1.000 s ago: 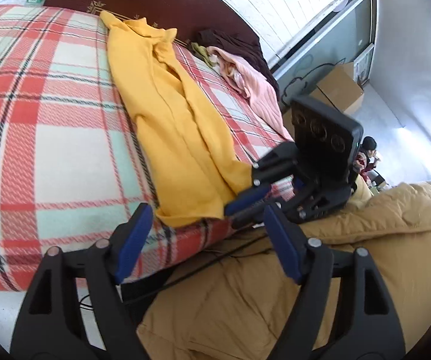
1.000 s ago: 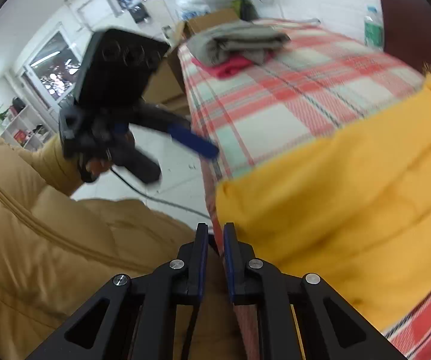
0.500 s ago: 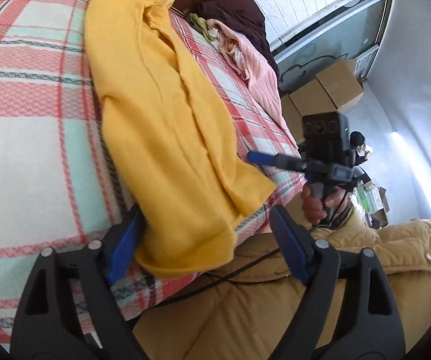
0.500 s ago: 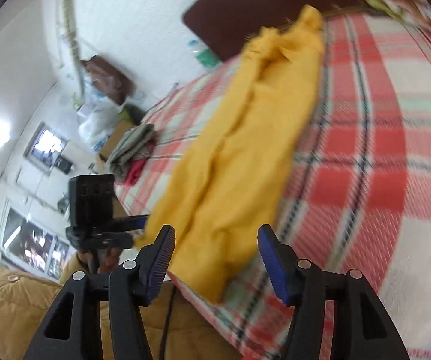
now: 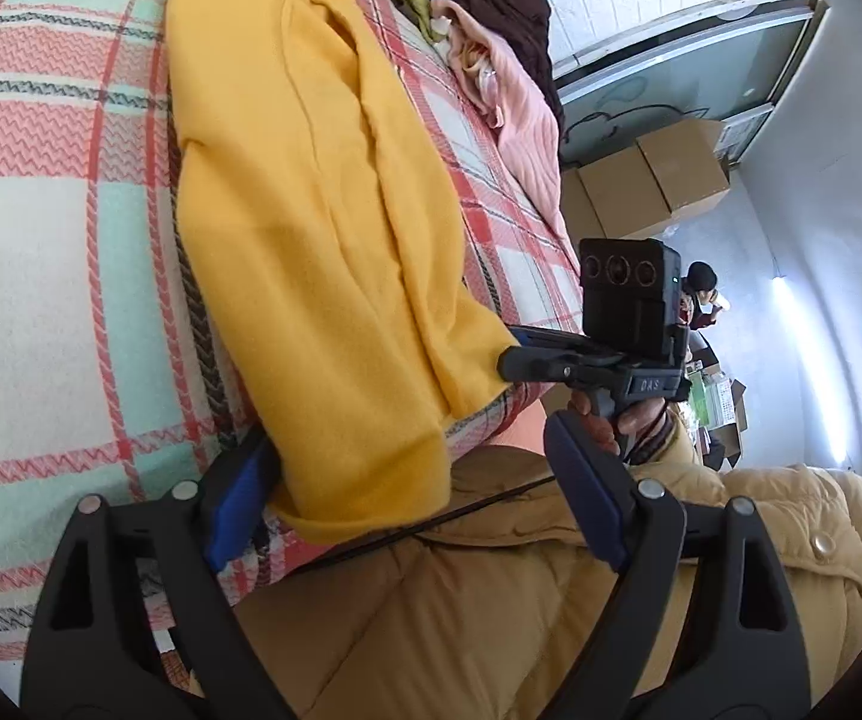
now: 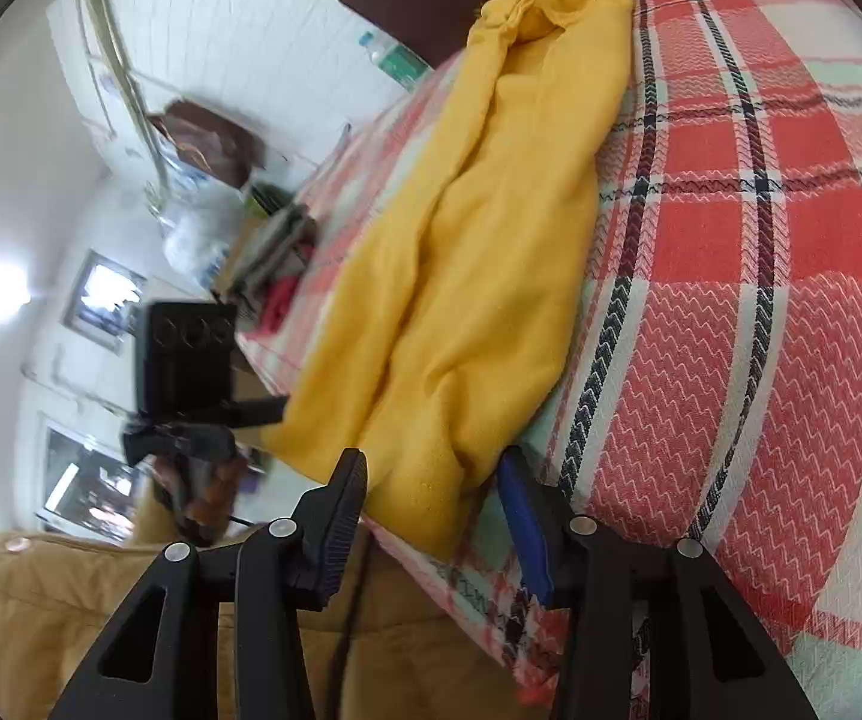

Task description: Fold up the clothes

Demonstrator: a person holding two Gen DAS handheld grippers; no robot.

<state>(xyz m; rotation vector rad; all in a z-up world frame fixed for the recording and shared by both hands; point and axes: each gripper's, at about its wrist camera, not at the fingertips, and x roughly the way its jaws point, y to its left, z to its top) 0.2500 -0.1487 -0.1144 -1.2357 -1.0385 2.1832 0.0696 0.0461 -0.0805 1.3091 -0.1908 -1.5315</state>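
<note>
A yellow garment (image 5: 311, 210) lies lengthwise on the plaid bed (image 5: 59, 240), its hem hanging over the near edge. My left gripper (image 5: 410, 504) stands open, and the hem's left corner lies between its blue pads (image 5: 233, 510). In the right wrist view the same yellow garment (image 6: 478, 252) reaches down to my right gripper (image 6: 436, 510). Its jaws are closing around the hem's other corner, and no pinch shows. Each view also shows the other gripper at the hem: the right gripper (image 5: 520, 351) and the left gripper (image 6: 269, 408).
Pink and dark clothes (image 5: 508, 78) are heaped near the headboard. Cardboard boxes (image 5: 652, 180) stand beyond the bed. Folded clothes (image 6: 275, 246) sit at the bed's far side, with a water bottle (image 6: 395, 60) behind. A tan padded jacket (image 5: 550, 600) fills the foreground.
Both grippers have come in to the hem at the bed's edge. The right gripper has rolled over, gone from shut to open and then narrowed. The left gripper has widened slightly.
</note>
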